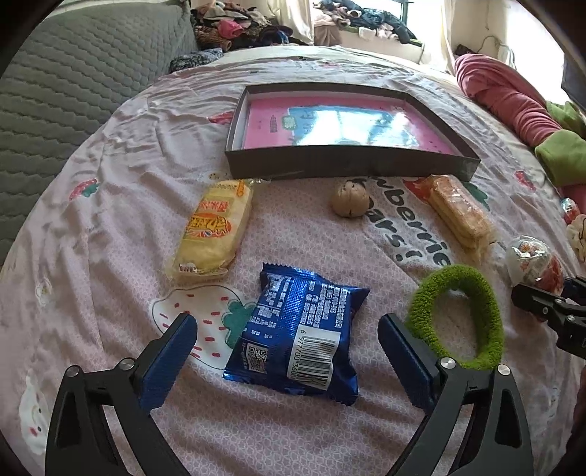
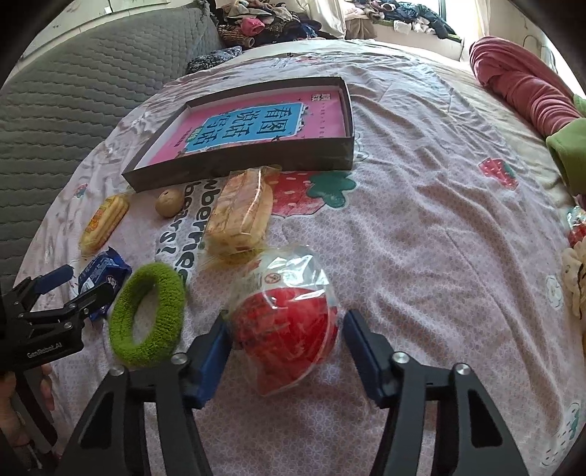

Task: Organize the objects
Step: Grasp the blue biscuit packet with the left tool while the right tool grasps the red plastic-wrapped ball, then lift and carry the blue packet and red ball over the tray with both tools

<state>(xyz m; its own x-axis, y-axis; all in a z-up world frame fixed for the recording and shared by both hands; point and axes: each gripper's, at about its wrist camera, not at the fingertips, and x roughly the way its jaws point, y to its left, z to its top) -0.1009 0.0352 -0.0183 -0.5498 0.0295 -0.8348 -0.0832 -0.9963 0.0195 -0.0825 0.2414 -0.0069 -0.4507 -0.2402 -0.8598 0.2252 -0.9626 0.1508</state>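
Note:
My right gripper [image 2: 287, 326] straddles a red ball in clear wrap [image 2: 282, 318] on the bedsheet. Its left pad is against the wrap and its right pad stands a sliver off it. My left gripper [image 1: 289, 344] hangs open over a blue snack packet [image 1: 300, 329], with both pads apart from it. A green fuzzy ring [image 1: 461, 278] lies between the two grippers. Farther back lie a yellow cake packet [image 1: 214, 223], a walnut [image 1: 349, 201] and an orange wafer pack [image 1: 457, 216]. Behind them is a shallow dark box [image 1: 348, 164] with a pink book in it.
A grey quilted cushion [image 1: 73, 73] borders the bed on the left. A rolled red blanket [image 2: 523, 88] and green cloth [image 2: 567, 146] lie on the right. Piled clothes [image 2: 263, 22] sit at the far end. More small wrapped items [image 2: 577, 227] rest at the right edge.

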